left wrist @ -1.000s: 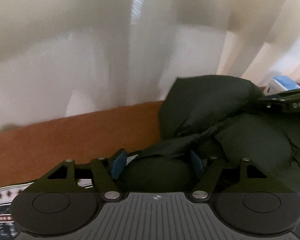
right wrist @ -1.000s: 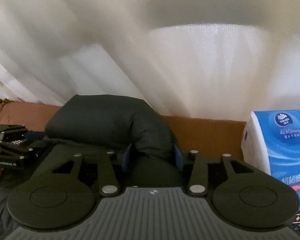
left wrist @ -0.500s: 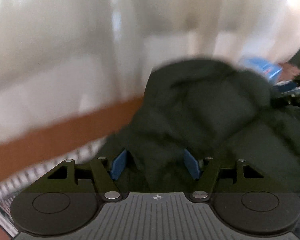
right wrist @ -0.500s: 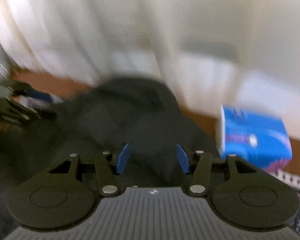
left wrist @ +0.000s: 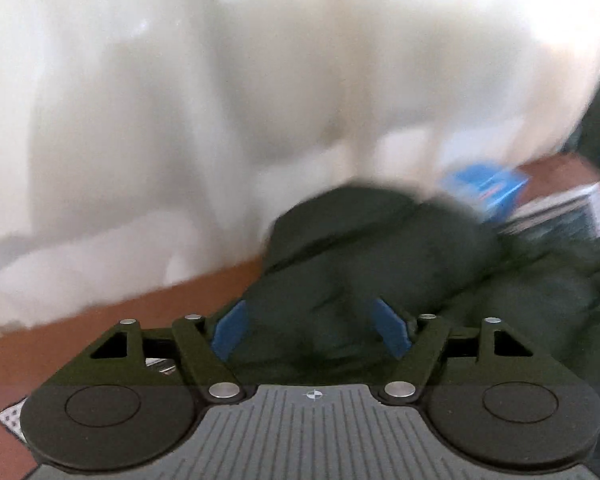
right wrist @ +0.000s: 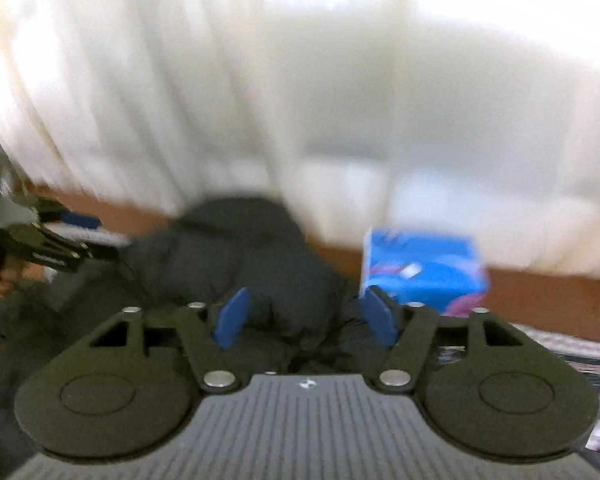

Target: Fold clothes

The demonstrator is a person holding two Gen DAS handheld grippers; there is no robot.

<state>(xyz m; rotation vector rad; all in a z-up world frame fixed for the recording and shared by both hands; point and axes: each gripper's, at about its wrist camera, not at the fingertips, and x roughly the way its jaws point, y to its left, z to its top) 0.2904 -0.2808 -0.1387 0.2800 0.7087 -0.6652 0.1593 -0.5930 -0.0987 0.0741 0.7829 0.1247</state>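
Observation:
A dark green padded garment (left wrist: 364, 256) lies bunched on the brown surface and fills the space ahead of both grippers. My left gripper (left wrist: 310, 326) has its blue pads wide apart with the garment's fabric lying between them. My right gripper (right wrist: 306, 318) also has its blue pads wide apart, with the same garment (right wrist: 240, 256) bulging between them. The left gripper (right wrist: 44, 250) shows at the left edge of the right wrist view, at the garment's far side. Both views are motion-blurred.
A blue tissue pack (right wrist: 422, 270) stands just right of the garment, also seen in the left wrist view (left wrist: 488, 190). White curtains (left wrist: 220, 100) hang behind the brown surface (left wrist: 112, 332). A patterned cloth (right wrist: 572, 352) lies at the right.
Both grippers' pads have spread wider around the garment. Both views have swung: the tissue pack has shifted left in the right view and come into the left view.

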